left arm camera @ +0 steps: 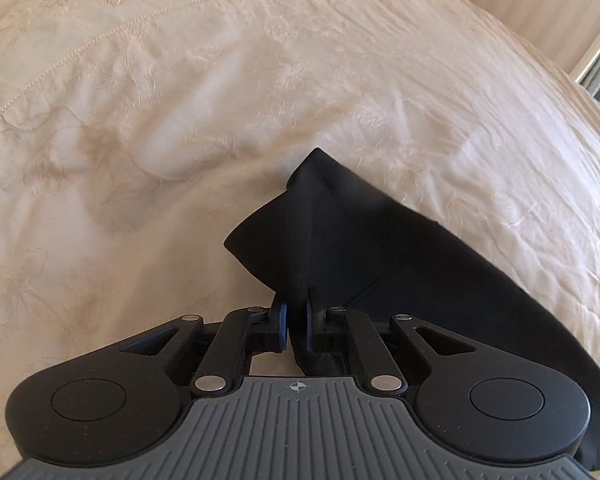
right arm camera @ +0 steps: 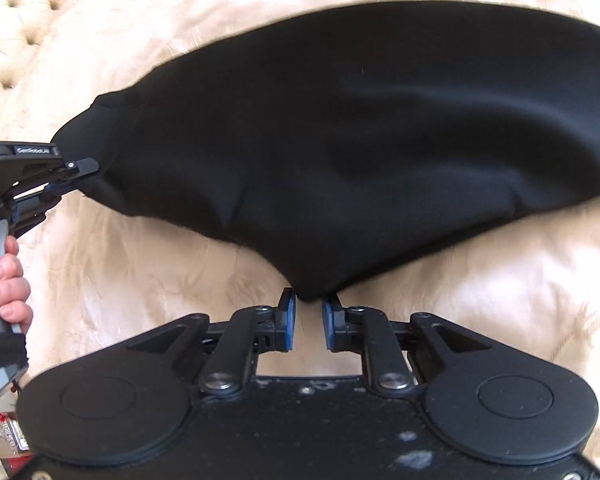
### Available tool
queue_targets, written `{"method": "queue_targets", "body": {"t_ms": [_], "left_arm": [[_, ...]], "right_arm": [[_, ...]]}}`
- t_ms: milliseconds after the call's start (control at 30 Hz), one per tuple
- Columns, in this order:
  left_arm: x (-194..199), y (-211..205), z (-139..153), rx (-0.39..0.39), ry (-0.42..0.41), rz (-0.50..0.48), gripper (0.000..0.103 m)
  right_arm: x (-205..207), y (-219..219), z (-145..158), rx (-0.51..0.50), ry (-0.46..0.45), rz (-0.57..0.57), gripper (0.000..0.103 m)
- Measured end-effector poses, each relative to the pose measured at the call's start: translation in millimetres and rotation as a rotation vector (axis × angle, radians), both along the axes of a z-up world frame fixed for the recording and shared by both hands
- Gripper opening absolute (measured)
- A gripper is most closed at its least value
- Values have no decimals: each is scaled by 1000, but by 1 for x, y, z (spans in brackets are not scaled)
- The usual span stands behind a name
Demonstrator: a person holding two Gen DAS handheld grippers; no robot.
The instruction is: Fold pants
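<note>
The black pants (right arm camera: 340, 140) lie spread on a cream embroidered bedspread (left arm camera: 180, 120). My left gripper (left arm camera: 296, 320) is shut on a corner of the pants (left arm camera: 340, 240), and the cloth rises in a peak from its pads. It also shows in the right wrist view (right arm camera: 80, 168) at the left, gripping the pants' left end. My right gripper (right arm camera: 309, 316) is partly open. A lower corner of the pants sits just at its fingertips, not clamped.
A tufted cream headboard (right arm camera: 12, 20) is at the upper left in the right wrist view. The bed's edge, a wall and a curtain (left arm camera: 596, 64) are at the far right in the left wrist view. A person's hand (right arm camera: 4, 272) holds the left gripper's handle.
</note>
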State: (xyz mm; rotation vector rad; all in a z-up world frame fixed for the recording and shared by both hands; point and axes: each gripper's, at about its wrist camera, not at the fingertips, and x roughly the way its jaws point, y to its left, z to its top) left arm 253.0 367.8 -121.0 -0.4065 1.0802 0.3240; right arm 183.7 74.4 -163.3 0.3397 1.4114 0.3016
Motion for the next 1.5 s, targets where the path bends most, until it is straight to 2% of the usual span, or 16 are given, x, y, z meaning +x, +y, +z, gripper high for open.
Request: {"method": "queue_targets", "body": {"t_ms": [133, 267, 367, 500, 567, 667, 767, 900, 1033, 1100, 1233, 1267, 1367, 1400, 1433, 1500], "left_arm": [[6, 4, -7, -11, 28, -30, 10], [11, 3, -14, -2, 59, -67, 14], [10, 4, -15, -7, 68, -71, 17], [6, 7, -7, -22, 59, -75, 19], [2, 5, 0, -12, 51, -92, 20], [-7, -1, 14, 20, 41, -129, 21], [-16, -14, 25, 82, 37, -171, 21], [-29, -45, 37, 211, 34, -220, 22], [-33, -77, 43, 346, 20, -247, 24], [-30, -77, 40, 380, 28, -201, 26], [-23, -56, 36, 345, 71, -62, 27], [-23, -53, 37, 371, 83, -27, 27], [-18, -56, 40, 560, 126, 48, 27], [-16, -57, 43, 593, 139, 65, 27], [-16, -59, 47, 605, 148, 77, 27], [-20, -73, 64, 570, 108, 83, 27]], "right_arm": [[-17, -14, 36, 1, -69, 38, 18], [-13, -30, 63, 11, -194, -31, 18], [7, -24, 55, -9, -202, -52, 14], [23, -12, 22, -102, -126, -7, 10], [23, -19, 13, -125, -129, 8, 5], [20, -36, 29, -97, -167, -37, 13], [8, -61, 50, -83, -210, -97, 13], [-7, -108, 67, -90, -245, -189, 14], [-21, -176, 75, -121, -260, -281, 15], [-28, -217, 76, -142, -267, -313, 16], [-35, -298, 77, -175, -270, -365, 17], [-36, -315, 77, -183, -271, -374, 18], [-46, -373, 74, -219, -300, -392, 19], [-47, -398, 76, -229, -306, -398, 19], [-47, -415, 76, -239, -311, -401, 20], [-39, -449, 76, -271, -325, -401, 20]]}}
